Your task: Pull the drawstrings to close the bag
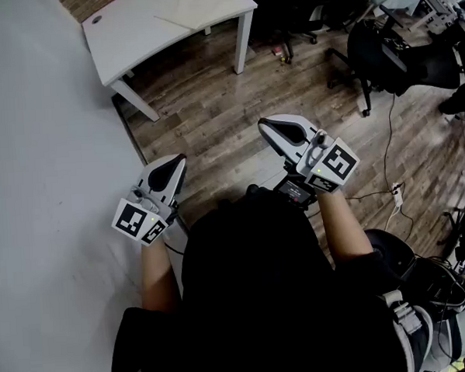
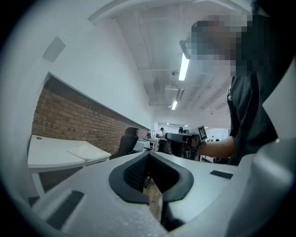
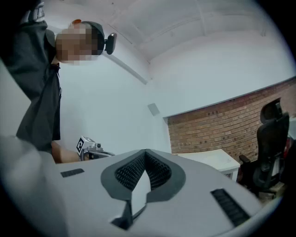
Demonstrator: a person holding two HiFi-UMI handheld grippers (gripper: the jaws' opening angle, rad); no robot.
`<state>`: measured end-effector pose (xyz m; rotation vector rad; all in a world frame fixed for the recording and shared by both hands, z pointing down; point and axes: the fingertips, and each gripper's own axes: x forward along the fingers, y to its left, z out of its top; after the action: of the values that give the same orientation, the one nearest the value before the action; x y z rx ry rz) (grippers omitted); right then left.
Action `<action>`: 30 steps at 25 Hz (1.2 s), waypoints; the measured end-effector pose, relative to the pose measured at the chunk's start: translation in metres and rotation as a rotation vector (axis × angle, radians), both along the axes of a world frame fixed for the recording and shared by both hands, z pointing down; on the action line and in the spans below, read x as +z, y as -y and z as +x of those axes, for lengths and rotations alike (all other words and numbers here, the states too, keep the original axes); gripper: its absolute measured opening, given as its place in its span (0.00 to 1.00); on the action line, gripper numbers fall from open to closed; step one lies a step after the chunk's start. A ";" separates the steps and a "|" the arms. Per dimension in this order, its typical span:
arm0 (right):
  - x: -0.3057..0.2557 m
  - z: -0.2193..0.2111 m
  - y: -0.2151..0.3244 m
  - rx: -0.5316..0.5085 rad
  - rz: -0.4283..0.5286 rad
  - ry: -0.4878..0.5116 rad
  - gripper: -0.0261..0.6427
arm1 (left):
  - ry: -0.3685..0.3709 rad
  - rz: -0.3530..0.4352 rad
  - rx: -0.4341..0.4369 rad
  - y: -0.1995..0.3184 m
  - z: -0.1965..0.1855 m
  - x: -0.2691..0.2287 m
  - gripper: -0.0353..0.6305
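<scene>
step: not begun, no bag in view | left claw (image 1: pixel 172 171) closed, empty | right claw (image 1: pixel 278 129) closed, empty | next: find drawstrings

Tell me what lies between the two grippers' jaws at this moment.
Only bare wooden floor lies between the left gripper and the right gripper, as the head view shows. Both grippers are shut on nothing.

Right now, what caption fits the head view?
Left gripper and right gripper, both shut and empty, held before a white desk.
</scene>
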<state>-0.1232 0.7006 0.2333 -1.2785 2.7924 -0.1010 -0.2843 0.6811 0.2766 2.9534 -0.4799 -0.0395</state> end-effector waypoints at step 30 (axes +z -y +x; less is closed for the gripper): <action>0.021 0.000 -0.010 0.020 -0.006 0.054 0.05 | -0.158 -0.022 0.042 0.023 0.000 0.002 0.07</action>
<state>-0.1235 0.7105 0.2544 -1.2845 2.7362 -0.1402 -0.2839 0.6581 0.2784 2.9073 -0.3941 -0.2595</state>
